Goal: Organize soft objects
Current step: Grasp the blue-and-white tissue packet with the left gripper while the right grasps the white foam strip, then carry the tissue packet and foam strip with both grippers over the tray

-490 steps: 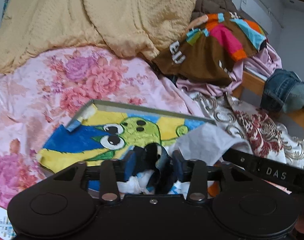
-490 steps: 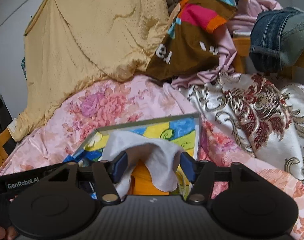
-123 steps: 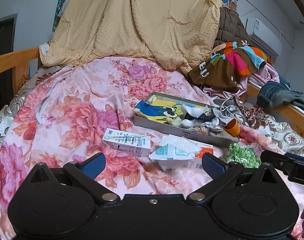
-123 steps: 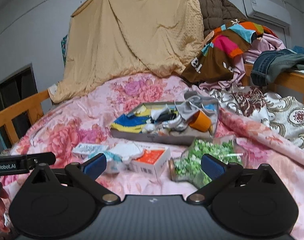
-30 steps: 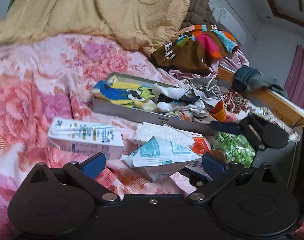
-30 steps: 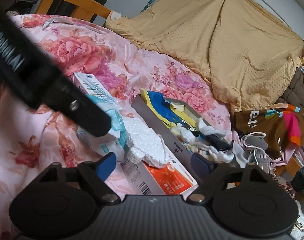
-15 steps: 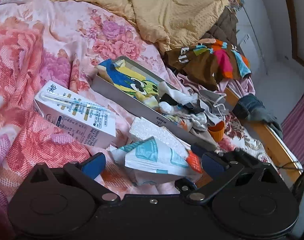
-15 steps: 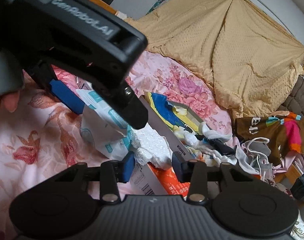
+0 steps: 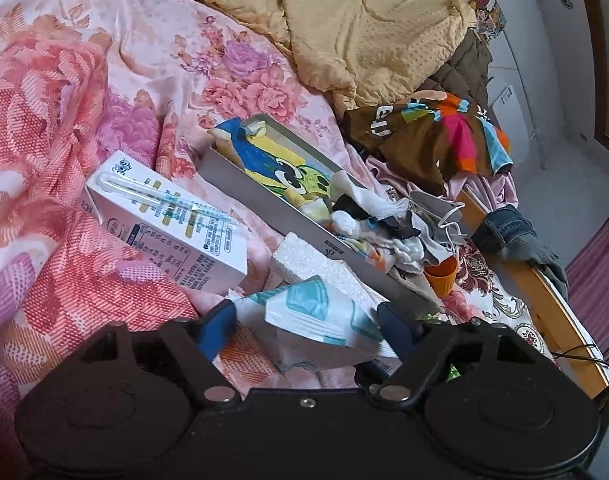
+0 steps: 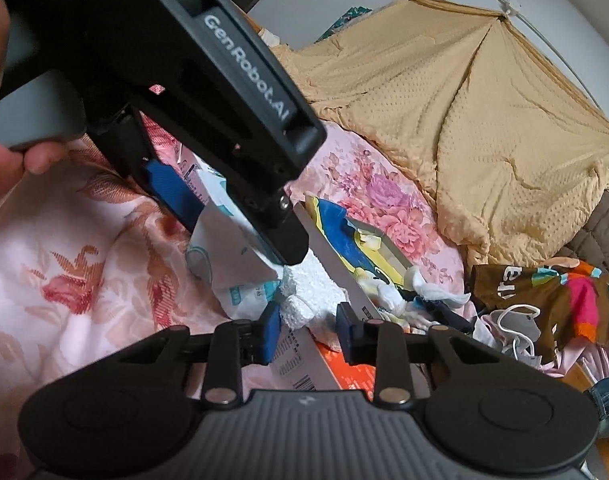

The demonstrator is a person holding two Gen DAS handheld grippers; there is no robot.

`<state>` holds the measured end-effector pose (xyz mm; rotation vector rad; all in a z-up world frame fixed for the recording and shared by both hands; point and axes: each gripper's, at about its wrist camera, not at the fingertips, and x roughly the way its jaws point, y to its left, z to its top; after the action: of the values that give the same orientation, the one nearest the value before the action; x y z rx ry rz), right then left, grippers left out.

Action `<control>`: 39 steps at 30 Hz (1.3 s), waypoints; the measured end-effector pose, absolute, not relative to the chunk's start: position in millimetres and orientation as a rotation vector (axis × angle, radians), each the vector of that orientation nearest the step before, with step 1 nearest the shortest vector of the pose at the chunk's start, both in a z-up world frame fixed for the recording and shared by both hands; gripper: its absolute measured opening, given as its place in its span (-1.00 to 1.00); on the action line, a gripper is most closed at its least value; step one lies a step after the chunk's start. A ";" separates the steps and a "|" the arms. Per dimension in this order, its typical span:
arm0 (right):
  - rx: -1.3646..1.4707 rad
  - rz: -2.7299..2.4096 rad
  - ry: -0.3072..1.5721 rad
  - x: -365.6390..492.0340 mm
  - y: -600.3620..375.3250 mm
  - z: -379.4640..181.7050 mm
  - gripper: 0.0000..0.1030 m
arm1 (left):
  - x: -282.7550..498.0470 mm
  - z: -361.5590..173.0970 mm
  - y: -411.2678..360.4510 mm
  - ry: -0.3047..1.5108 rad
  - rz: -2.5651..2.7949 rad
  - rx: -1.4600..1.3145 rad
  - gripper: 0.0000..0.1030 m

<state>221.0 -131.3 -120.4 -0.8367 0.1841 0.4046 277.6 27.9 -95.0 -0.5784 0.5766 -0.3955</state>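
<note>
Left gripper point(image 9: 306, 330), jaws just closing in, straddles the tissue pack point(image 9: 324, 314) on the floral bed point(image 9: 64, 120), contact unclear. Right gripper point(image 10: 307, 334), also just narrowing, pinches the white foam block point(image 10: 304, 300) beside the shallow box point(image 9: 264, 208) of socks point(image 9: 360, 216).
</note>
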 end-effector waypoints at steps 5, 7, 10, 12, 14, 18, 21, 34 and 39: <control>-0.807 0.408 0.191 217.4 -133.4 -118.0 -0.39 | 274.4 -91.7 22.2 0.563 -0.418 -0.539 0.14; -0.796 0.409 0.189 217.8 -134.9 -116.2 -0.41 | 273.7 -90.5 21.6 0.559 -0.421 -0.539 0.09; -0.779 0.414 0.191 218.7 -137.3 -113.2 -0.44 | 273.5 -89.4 21.5 0.555 -0.420 -0.539 0.06; -0.767 0.421 0.200 219.1 -139.6 -111.3 -0.44 | 273.2 -88.7 21.3 0.548 -0.416 -0.540 0.05; -0.749 0.427 0.208 220.7 -142.5 -108.2 -0.45 | 272.4 -87.8 21.8 0.542 -0.414 -0.539 0.00; -0.722 0.431 0.201 221.4 -146.4 -102.0 -0.55 | 270.7 -84.4 22.4 0.524 -0.390 -0.518 -0.10; -0.709 0.432 0.199 221.9 -147.3 -99.0 -0.62 | 269.2 -81.8 23.4 0.511 -0.378 -0.519 -0.14; -0.651 0.423 0.166 212.2 -158.0 -75.4 -0.73 | 253.2 -58.0 26.5 0.481 -0.346 -0.520 -0.15; -0.598 0.418 0.138 213.1 -160.4 -65.5 -0.73 | 257.5 -42.8 32.1 0.465 -0.280 -0.551 -0.15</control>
<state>213.1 -160.4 -65.5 -0.5983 0.1377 0.4180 257.5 32.1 -42.8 -0.5514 0.4650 -0.2804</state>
